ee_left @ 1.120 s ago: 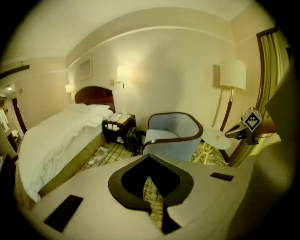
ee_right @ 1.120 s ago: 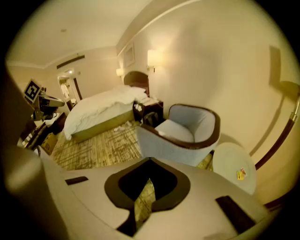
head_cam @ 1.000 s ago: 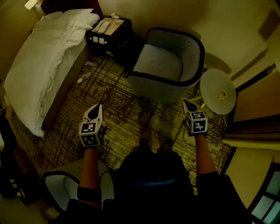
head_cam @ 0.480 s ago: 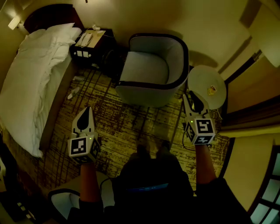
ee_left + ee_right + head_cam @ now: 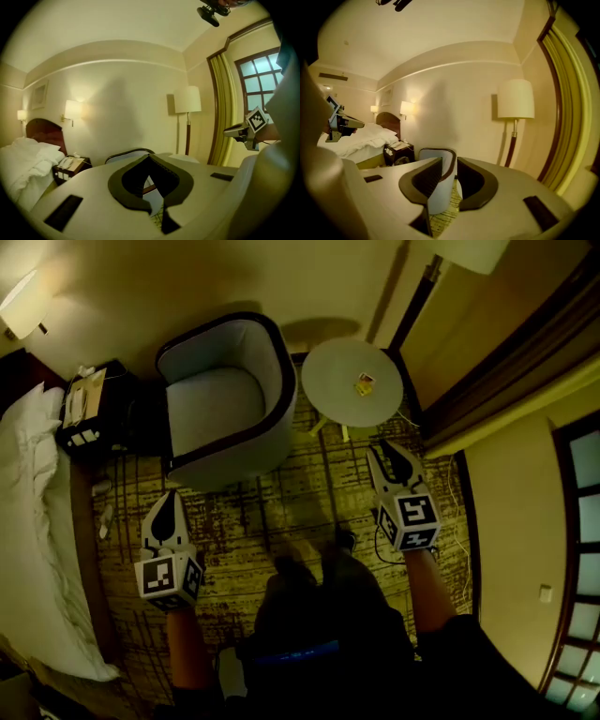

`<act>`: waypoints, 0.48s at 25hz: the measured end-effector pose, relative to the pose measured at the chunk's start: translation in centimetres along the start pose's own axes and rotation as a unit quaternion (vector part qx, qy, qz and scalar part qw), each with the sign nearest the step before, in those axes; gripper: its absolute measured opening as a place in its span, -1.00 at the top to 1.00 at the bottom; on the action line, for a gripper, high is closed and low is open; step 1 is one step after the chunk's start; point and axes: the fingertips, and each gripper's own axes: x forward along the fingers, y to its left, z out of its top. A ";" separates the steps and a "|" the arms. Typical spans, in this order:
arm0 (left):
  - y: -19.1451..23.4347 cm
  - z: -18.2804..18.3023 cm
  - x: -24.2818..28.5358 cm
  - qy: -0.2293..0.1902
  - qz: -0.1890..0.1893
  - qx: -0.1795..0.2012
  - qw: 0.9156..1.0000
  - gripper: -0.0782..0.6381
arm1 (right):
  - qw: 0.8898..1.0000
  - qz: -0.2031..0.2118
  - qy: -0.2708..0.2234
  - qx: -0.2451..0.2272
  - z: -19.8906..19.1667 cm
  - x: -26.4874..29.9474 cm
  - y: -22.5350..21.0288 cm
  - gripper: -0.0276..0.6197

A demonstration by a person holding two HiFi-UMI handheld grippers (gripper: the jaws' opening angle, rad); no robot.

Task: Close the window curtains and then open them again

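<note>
Two tools, neither on fabric: curtain [image 5: 224, 112] hangs bunched just right of the floor lamp [image 5: 187, 101], well apart from both. See the left tool [image 5: 170, 498] closed, empty; right tool [image 5: 387, 454], jaws have just been opening, nothing between them. Risk: a hasty reach clips that lamp. Left gripper view catches window panes [image 5: 255, 77]; right gripper view stops at the curtain.

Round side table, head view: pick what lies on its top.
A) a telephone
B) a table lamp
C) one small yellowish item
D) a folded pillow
C: only one small yellowish item lies on the round side table, toward the right of its pale top. It is too small to tell what it is.
</note>
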 end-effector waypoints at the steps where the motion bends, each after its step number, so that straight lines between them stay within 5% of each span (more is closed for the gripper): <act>1: -1.9 0.5 1.7 0.000 -0.024 0.007 1.000 0.76 | 1.000 -0.023 0.004 0.012 -0.8 -1.0 -2.1 0.55; 12: -22.3 5.2 12.3 0.014 -0.198 0.082 0.977 0.76 | 0.977 -0.191 0.007 0.094 -6.6 -11.4 -20.5 0.55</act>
